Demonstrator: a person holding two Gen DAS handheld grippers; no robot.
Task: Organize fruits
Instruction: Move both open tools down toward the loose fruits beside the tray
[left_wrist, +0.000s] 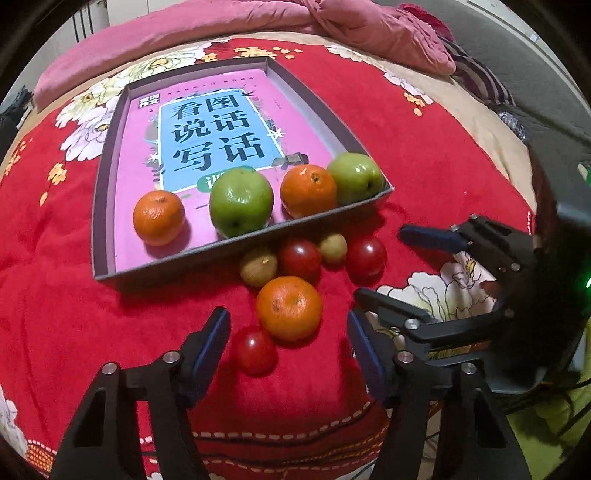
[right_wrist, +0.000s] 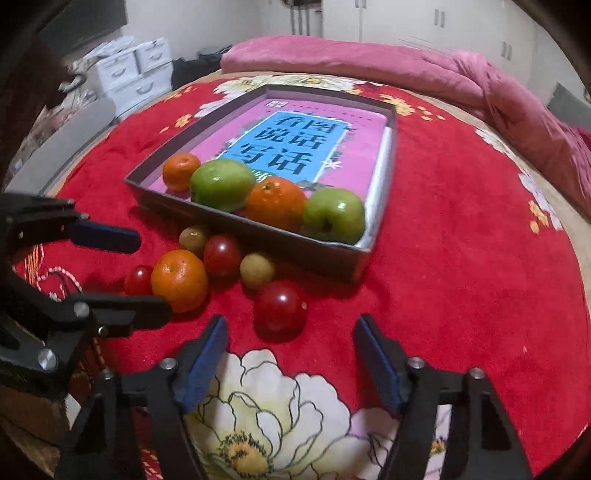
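Note:
A grey box tray (left_wrist: 184, 254) (right_wrist: 258, 230) lined with a pink book holds two oranges (left_wrist: 159, 218) and two green apples (left_wrist: 241, 201) along its near wall. On the red cloth before it lie a loose orange (left_wrist: 289, 307) (right_wrist: 180, 280), red tomatoes (left_wrist: 254, 350) (right_wrist: 280, 310) and two small brown fruits (left_wrist: 259, 267). My left gripper (left_wrist: 288, 324) (right_wrist: 151, 273) is open, its pads either side of the loose orange with gaps showing. My right gripper (right_wrist: 291, 321) (left_wrist: 380, 263) is open around the nearest tomato, not touching it.
The red flowered bedspread (right_wrist: 461, 258) covers a bed. A pink quilt (right_wrist: 406, 66) is bunched along the far side. White drawers (right_wrist: 136, 74) stand beyond the bed at the left. The two grippers sit close side by side.

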